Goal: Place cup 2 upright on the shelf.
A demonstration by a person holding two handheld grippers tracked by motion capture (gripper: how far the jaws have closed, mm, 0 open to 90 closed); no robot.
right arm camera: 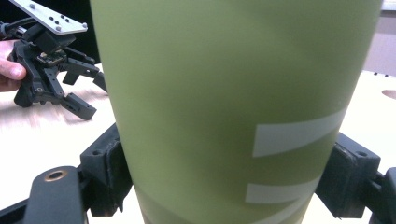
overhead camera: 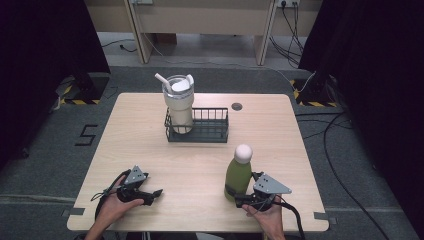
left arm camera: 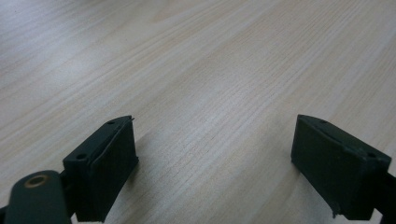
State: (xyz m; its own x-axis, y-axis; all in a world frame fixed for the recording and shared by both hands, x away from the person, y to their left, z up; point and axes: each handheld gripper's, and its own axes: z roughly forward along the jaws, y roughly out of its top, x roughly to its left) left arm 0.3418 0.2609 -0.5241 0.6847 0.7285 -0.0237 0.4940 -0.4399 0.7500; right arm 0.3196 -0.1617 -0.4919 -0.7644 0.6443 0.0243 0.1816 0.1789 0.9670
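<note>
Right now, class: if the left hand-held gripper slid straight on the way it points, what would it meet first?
Probably nothing soon: the left hand-held gripper stands open over bare table. From above it aims roughly toward the green bottle, far off.

- A light wooden table (overhead camera: 150, 145) fills the middle of the high view, with a small round dark disc (overhead camera: 237, 106) near its far edge.
- Grey carpet floor (overhead camera: 45, 150) lies around it, with a dark mark (overhead camera: 86, 135) at the left.
- Black curtains (overhead camera: 380, 75) close in the upper left and right.
- A pale desk (overhead camera: 200, 20) stands along the top centre, with cables (overhead camera: 295, 35) at the upper right.
</note>
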